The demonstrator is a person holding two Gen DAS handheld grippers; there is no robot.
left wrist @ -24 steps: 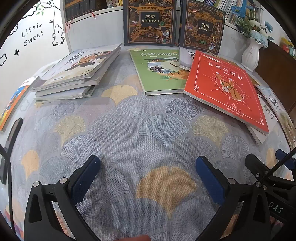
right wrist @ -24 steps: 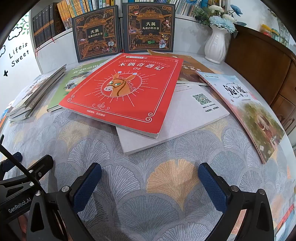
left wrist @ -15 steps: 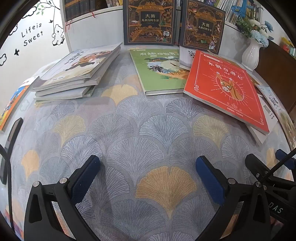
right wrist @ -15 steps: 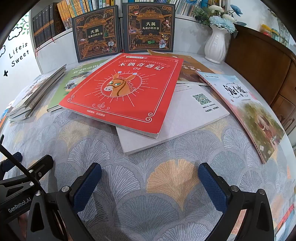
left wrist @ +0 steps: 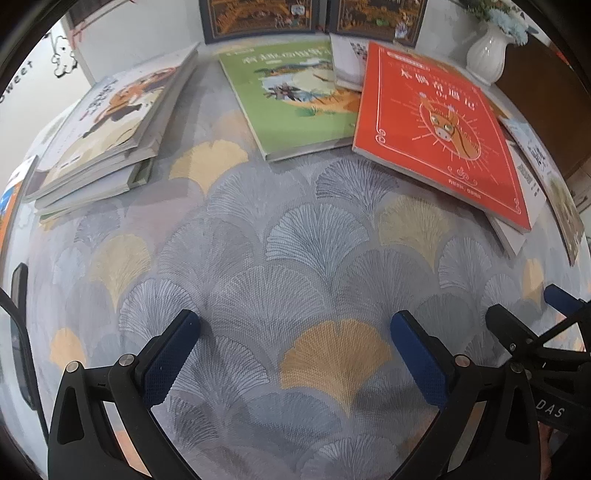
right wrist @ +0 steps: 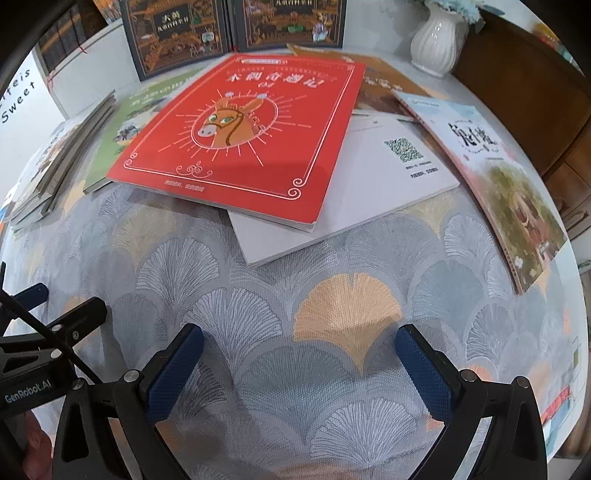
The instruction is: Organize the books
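A red book with a donkey on its cover lies on top of a white book, partly over a green book. A stack of several books sits at the left. A brown book and a pastel book lie to the right. My left gripper and right gripper hover side by side over the bare cloth in front of the books. Both are open with nothing between the blue pads.
The table wears a fan-patterned cloth. Two dark books stand upright against the back wall. A white vase stands at the back right beside a brown wooden cabinet. Another book overhangs the far left edge.
Both views have slid toward the books, which now sit higher and larger in frame with slight blur. The jaws stay wide open and no book has moved.
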